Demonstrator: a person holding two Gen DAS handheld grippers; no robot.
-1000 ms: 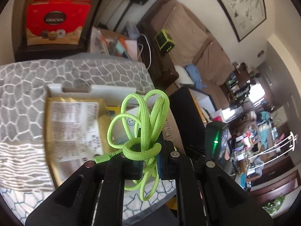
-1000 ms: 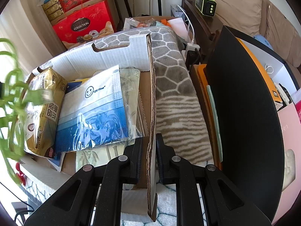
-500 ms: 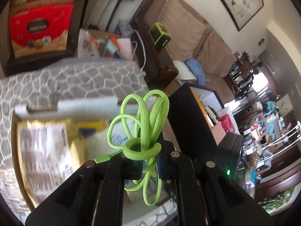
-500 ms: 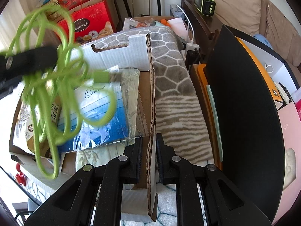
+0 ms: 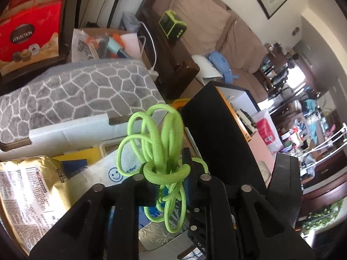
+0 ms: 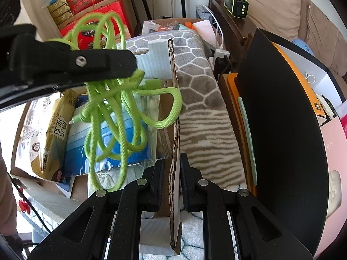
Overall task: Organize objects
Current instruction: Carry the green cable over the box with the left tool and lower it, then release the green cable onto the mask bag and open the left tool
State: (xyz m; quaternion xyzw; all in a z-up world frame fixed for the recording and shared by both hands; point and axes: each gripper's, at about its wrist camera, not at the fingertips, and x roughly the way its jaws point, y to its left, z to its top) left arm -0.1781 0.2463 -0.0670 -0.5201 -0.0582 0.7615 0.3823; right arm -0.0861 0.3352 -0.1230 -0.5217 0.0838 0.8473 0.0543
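My left gripper [image 5: 166, 171] is shut on a coiled lime-green braided cable [image 5: 160, 138] and holds it above the open cardboard box [image 5: 67, 127]. In the right wrist view the same cable [image 6: 115, 104] hangs from the left gripper's fingers [image 6: 91, 62] over the box contents. My right gripper [image 6: 172, 166] is shut on the box's upright cardboard flap [image 6: 174, 117]. Inside the box lie a gold snack bag [image 6: 52, 134], which also shows in the left wrist view [image 5: 28, 197], and a blue-and-white mask pack [image 6: 112, 147] with a smiley face [image 5: 115, 174].
The box sits on a grey patterned blanket [image 6: 199, 99]. A tall black panel [image 6: 282, 130] stands close on the right. Red gift boxes [image 6: 95, 2] are stacked behind. A sofa [image 5: 208, 26] and a green speaker [image 5: 172, 25] are farther back.
My left gripper has carried the green cable rightward, from the box's left edge to over its middle. My right gripper has stayed shut on the flap.
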